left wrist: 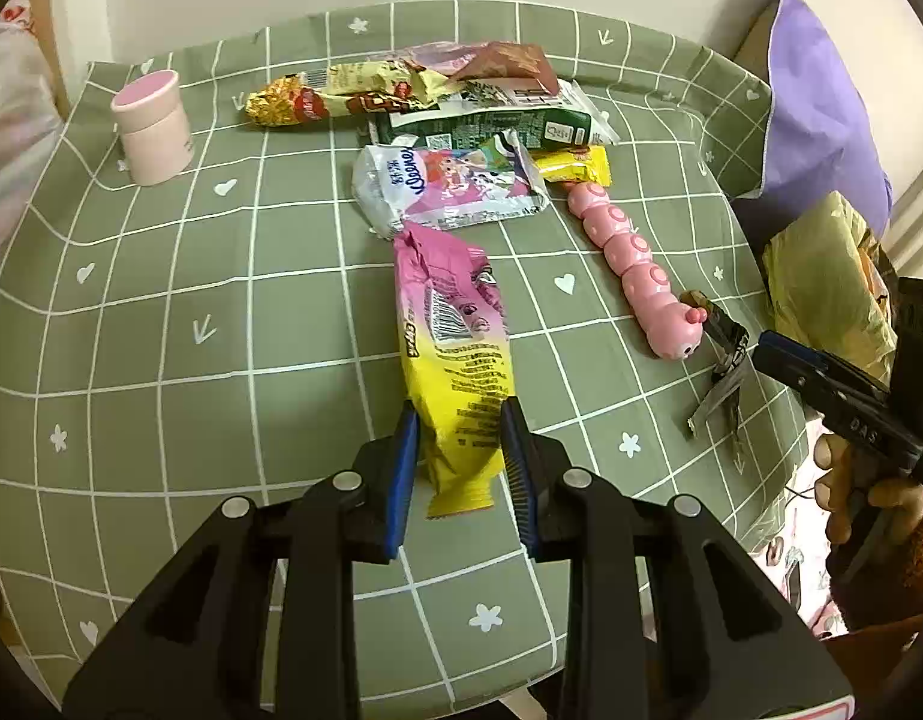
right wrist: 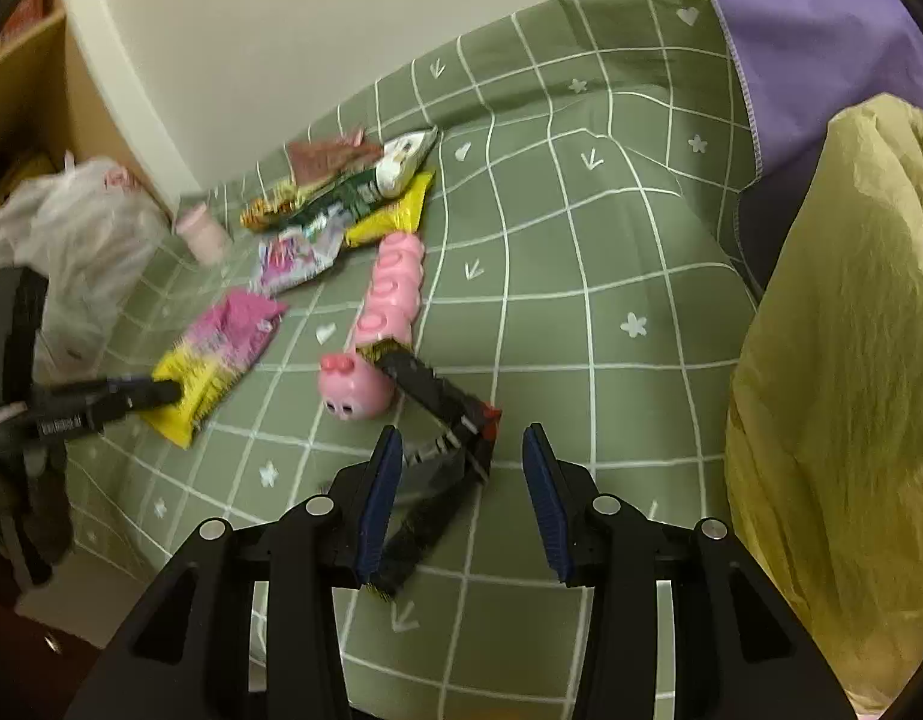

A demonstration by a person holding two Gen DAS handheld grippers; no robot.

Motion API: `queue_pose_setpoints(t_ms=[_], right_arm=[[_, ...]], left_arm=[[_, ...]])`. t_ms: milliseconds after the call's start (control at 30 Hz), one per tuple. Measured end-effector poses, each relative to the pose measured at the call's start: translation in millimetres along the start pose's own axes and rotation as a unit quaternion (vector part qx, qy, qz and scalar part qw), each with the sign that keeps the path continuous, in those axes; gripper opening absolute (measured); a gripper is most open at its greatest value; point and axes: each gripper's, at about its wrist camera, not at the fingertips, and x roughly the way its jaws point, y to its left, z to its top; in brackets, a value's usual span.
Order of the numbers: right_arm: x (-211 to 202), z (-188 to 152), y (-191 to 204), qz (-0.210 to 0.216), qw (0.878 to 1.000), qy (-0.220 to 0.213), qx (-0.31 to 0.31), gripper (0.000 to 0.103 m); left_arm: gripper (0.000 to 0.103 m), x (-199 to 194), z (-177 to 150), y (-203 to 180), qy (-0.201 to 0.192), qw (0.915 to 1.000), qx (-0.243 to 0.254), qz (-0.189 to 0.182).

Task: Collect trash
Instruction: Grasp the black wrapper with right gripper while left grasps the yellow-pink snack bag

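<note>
A pink and yellow snack wrapper point(left wrist: 452, 354) lies on the green checked tablecloth point(left wrist: 161, 312). My left gripper point(left wrist: 459, 414) stands around its near yellow end, fingers touching both sides. It also shows in the right wrist view point(right wrist: 212, 354). A black folded wrapper point(right wrist: 443, 420) lies by the head of a pink caterpillar toy point(right wrist: 389, 300). My right gripper point(right wrist: 459, 441) is open just above its near part. Further wrappers point(left wrist: 455, 102) lie in a heap at the back.
A pink jar point(left wrist: 152, 126) stands at the back left. A yellow-green trash bag point(right wrist: 839, 372) hangs at the table's right edge. A purple cloth point(left wrist: 815, 102) lies at the back right. A white plastic bag point(right wrist: 77, 240) sits left of the table.
</note>
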Motion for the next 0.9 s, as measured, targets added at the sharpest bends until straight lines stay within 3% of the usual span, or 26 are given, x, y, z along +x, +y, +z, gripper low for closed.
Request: queue_pose_setpoints(t_ms=[100, 233, 400, 467, 600, 733, 800, 833, 867, 900], right_arm=[[15, -2, -2, 0.007, 1.0, 0.025, 0.007, 0.04], [12, -3, 12, 0.003, 0.999, 0.025, -0.025, 0.021], [-10, 8, 20, -0.001, 0.999, -0.007, -0.044, 0.021], [-19, 13, 21, 0.004, 0.999, -0.018, -0.042, 0.021], [-25, 12, 28, 0.002, 0.998, -0.023, -0.051, 0.021], [-26, 4, 34, -0.005, 0.998, -0.017, -0.066, 0.021], [-29, 3, 35, -0.01, 0.997, -0.02, -0.069, 0.021], [-32, 3, 34, -0.01, 0.997, -0.023, -0.069, 0.021], [-35, 3, 33, -0.01, 0.997, -0.027, -0.068, 0.021], [-39, 4, 31, -0.012, 0.997, -0.032, -0.065, 0.021]], left_arm=[[0.026, -2, -1, 2, 0.001, 1.0, -0.003, 0.003], [0.026, -6, -2, 5, 0.0, 0.9999, -0.005, 0.01], [0.026, -11, 4, 10, -0.011, 0.9995, -0.026, -0.011], [0.036, -13, 7, 12, -0.017, 0.9991, -0.035, -0.017], [0.039, -7, 10, 10, -0.019, 0.9989, -0.042, 0.004], [0.039, 13, 3, 2, 0.002, 0.9991, -0.032, 0.028], [0.029, 10, -1, -1, -0.014, 0.9987, -0.031, 0.038], [0.014, 7, -2, -2, -0.02, 0.9988, -0.031, 0.034], [0.006, 3, -1, -5, -0.028, 0.9988, -0.026, 0.03], [0.006, -4, 2, -9, -0.038, 0.9988, -0.014, 0.028]])
